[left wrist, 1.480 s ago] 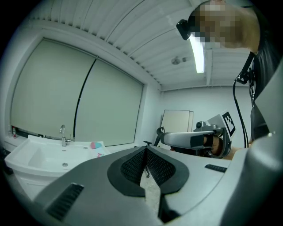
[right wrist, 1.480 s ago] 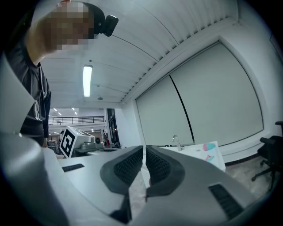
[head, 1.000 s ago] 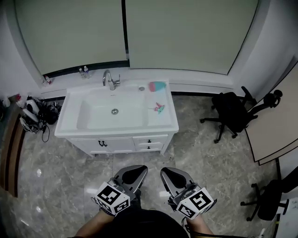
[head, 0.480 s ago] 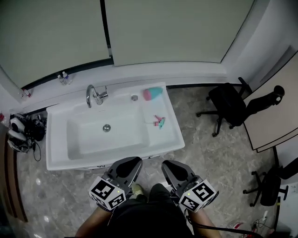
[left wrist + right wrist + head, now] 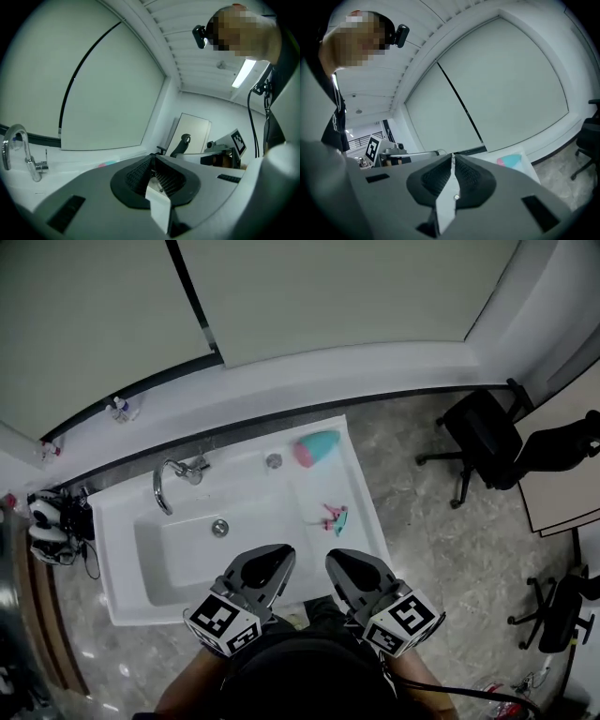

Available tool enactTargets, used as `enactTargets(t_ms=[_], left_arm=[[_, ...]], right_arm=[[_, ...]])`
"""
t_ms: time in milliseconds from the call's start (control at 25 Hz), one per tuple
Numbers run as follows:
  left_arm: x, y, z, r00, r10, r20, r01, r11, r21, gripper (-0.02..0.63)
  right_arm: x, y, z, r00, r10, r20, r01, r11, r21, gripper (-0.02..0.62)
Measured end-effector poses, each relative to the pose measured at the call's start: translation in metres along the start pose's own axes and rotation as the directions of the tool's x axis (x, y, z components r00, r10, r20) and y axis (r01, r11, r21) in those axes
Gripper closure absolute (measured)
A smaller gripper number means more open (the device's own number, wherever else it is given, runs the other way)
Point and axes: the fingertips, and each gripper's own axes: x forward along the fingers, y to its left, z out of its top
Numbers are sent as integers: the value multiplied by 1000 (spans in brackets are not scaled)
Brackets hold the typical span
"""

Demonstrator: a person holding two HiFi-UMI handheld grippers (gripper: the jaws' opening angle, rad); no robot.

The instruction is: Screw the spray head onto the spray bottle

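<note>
Both jaws of the left hand-held gripper (image 5: 153, 158) were pressed together with nothing between their ribbed black pads, and the right hand-held gripper (image 5: 452, 158) was likewise closed and empty. They hung side by side, close to the person's body, above the near edge of a white tabletop (image 5: 317, 491), touching none of the things on it. Each carried a cube printed with black-and-white square markers on its rear end.

Beyond them, the spray head (image 5: 335, 518), a small pink and teal piece, lay on the flat right-hand ledge of the tabletop, a little ahead of the right hand-held gripper. Farther back on the same ledge lay the spray bottle (image 5: 317, 447), a smooth rounded shape, teal with a pink end, resting on its side near the rear corner and well apart from the spray head. Nothing stood between the jaws and either piece.

Left of the ledge was a glossy rectangular basin (image 5: 183, 554) with a round metal drain (image 5: 219, 528), and a curved chrome tap (image 5: 171, 486) rose from its back rim. Behind the tabletop ran a white sill under pale flat blinds (image 5: 309, 296). To the right, on the grey marbled floor (image 5: 441, 549), stood a black office chair (image 5: 487, 432), clear of the tabletop.
</note>
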Motion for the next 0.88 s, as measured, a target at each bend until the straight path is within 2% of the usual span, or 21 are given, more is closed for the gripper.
enactTargets(t_ms=[80,200,360,480,560,680,840,880], left_arm=[[20,27,-1,1000,9,-22,-9,1000,-13,601],[49,60,-20,996,-15,-91,11,999,-40,601],[95,109,-55,986,-40,-161,31,998,-60,591],[125,148,-79,983,-28,-183,14,997,-77,532],[143,176,-93,982,1,-188,-19,995,-93,473],[169,217,-107,979,52,-195,-73,992,-102,420],[200,253,-119,973,108,-203,-120,991,-52,357],[208,259,-122,972,119,-202,-128,991,-30,323]], right_arm=[[21,-24,-5,999,-23,-34,24,1000,18,594],[39,-63,-33,986,-105,-126,114,991,64,590],[56,-124,-89,939,-220,-265,255,961,107,531],[65,-159,-124,898,-288,-333,345,930,126,524],[68,-180,-143,870,-324,-372,396,908,135,517],[75,-205,-164,830,-361,-426,453,881,137,504],[81,-227,-182,782,-393,-483,499,860,107,485],[83,-230,-185,775,-398,-491,504,858,99,478]])
